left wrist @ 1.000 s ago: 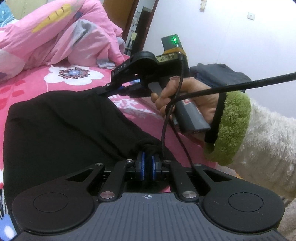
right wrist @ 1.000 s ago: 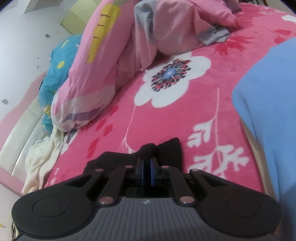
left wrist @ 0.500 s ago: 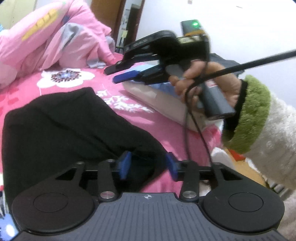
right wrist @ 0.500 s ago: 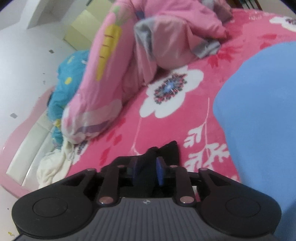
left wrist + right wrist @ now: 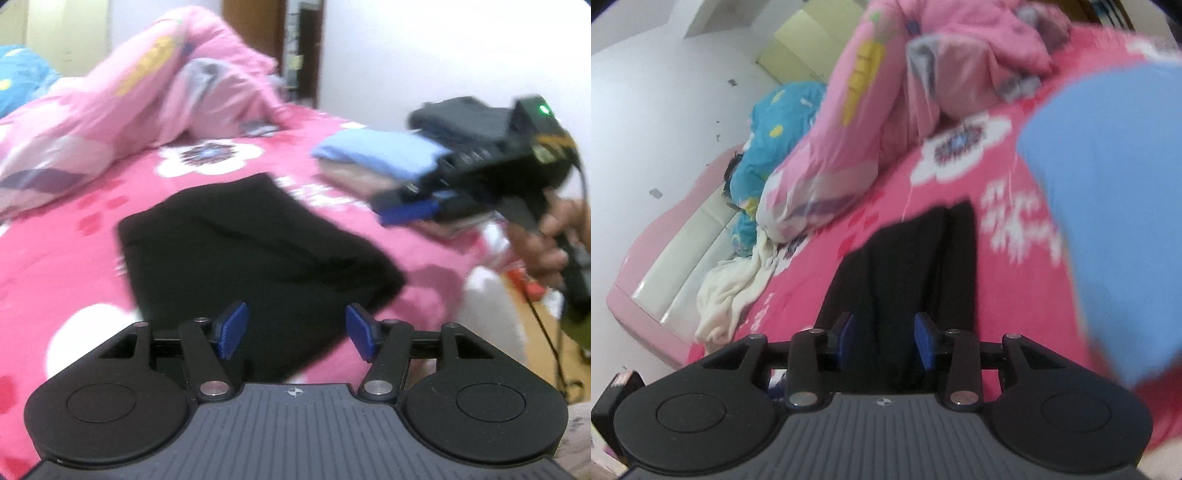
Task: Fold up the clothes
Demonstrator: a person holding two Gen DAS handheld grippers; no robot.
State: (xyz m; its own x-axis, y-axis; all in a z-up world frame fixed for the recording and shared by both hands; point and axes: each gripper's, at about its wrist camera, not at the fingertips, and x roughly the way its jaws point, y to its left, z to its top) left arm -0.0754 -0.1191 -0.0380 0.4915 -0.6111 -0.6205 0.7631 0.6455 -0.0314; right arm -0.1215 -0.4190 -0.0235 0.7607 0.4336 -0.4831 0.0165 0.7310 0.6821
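A folded black garment (image 5: 255,254) lies flat on the pink flowered bedspread (image 5: 66,258). My left gripper (image 5: 295,330) hangs just above its near edge, jaws opening, blue pads well apart and nothing pinched. In the right wrist view the same black garment (image 5: 908,266) runs away from my right gripper (image 5: 886,341), whose jaws are opening; the cloth shows in the gap but the pads do not press it. The right gripper (image 5: 410,212) also shows at the right of the left wrist view, held by a hand (image 5: 546,243), raised off the bed.
A stack of folded clothes with a light blue piece (image 5: 376,155) on top sits at the bed's right side; that blue piece (image 5: 1108,206) fills the right of the right wrist view. A heaped pink quilt (image 5: 140,96) and a cream cloth (image 5: 735,288) lie further back.
Both grippers were shut on the black garment's edge; both have let it go and pulled back. The garment now lies folded on the bed and the right gripper has swung off to the right.
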